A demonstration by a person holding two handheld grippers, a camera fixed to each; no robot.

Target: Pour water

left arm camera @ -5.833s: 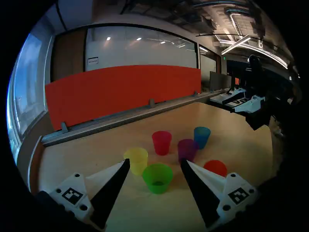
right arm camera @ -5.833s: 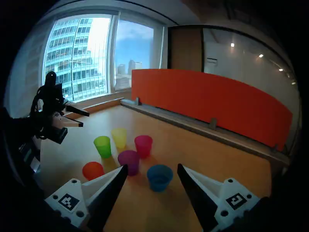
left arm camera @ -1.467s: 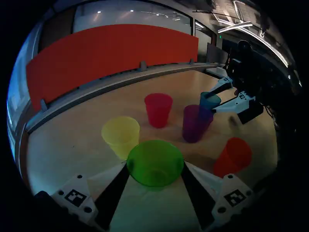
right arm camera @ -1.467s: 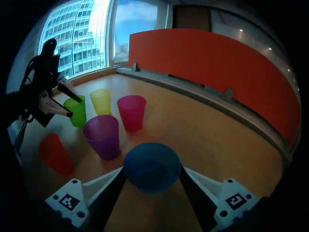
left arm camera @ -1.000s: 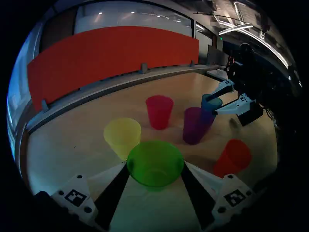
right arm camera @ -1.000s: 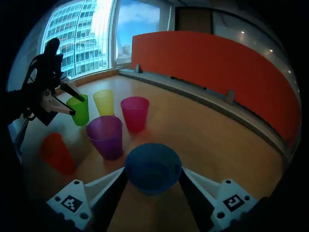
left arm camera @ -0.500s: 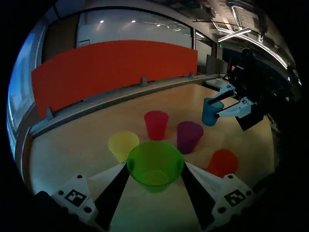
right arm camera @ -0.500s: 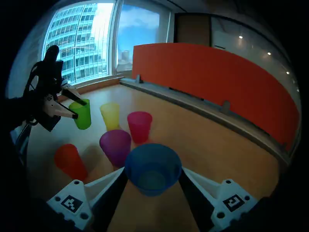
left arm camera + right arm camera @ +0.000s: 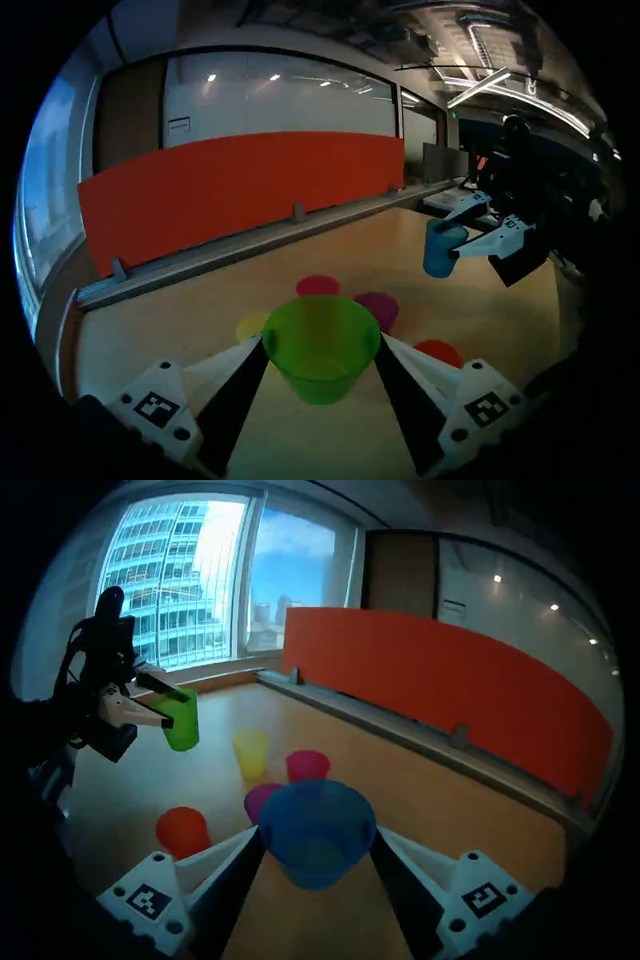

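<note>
I have my left tool (image 9: 320,342) closed on the green cup (image 9: 320,378), right tool (image 9: 317,832) closed on the blue cup (image 9: 316,848), both held in the air higher than the purple cup (image 9: 378,306) on the table (image 9: 168,320), pink cup (image 9: 318,285), yellow cup (image 9: 250,326) and orange cup (image 9: 438,350) just beside it

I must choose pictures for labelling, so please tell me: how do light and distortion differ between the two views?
Left gripper view: dim indoor light, the green cup sharp, the orange partition bowed by the fisheye. Right gripper view: strong daylight through the windows, the blue cup sharp.
</note>
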